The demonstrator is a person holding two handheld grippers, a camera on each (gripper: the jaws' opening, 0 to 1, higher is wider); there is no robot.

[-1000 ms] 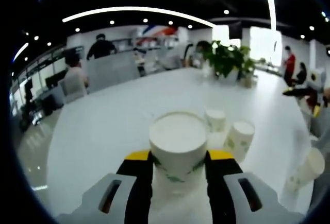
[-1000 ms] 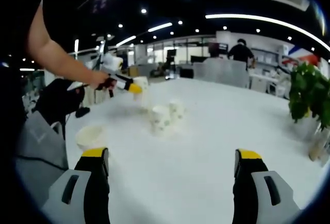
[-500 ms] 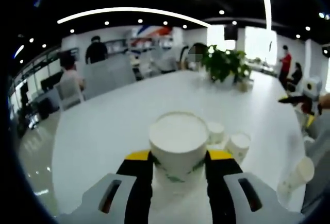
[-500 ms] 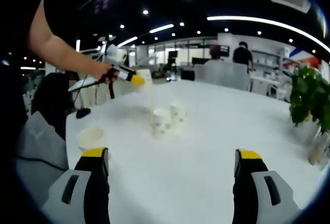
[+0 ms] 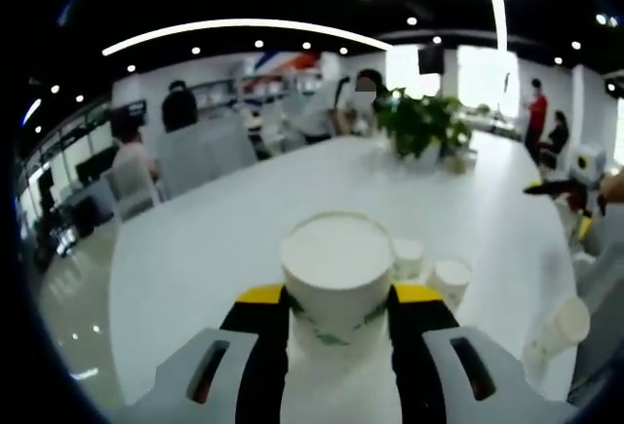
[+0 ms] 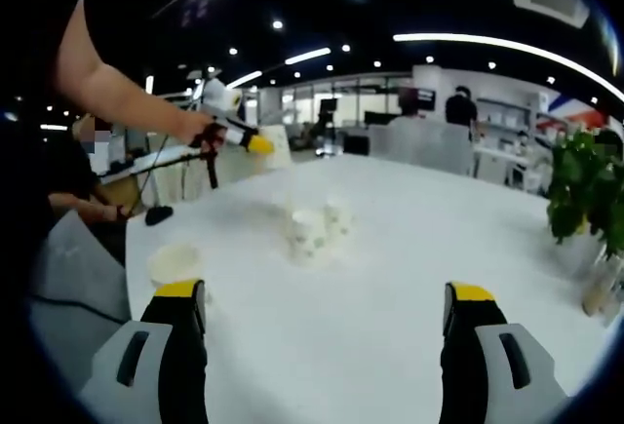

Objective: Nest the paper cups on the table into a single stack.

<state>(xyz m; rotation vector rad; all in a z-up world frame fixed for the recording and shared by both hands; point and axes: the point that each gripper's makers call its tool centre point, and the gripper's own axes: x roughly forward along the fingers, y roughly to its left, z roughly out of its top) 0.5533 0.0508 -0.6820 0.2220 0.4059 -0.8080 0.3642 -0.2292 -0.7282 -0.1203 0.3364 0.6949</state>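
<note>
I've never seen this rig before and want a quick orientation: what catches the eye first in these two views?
In the left gripper view, a white paper cup with a green print sits clamped between the yellow-tipped jaws of the left gripper, raised over the white table. Two more cups stand together mid-table in the right gripper view, where the right gripper is wide open with nothing in it, and another cup rests near the table's edge.

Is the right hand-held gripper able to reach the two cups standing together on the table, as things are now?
Probably yes. The right hand-held gripper is open and holds nothing, and bare white table lies between its jaws and the two cups. Nothing stands in the way.
</note>
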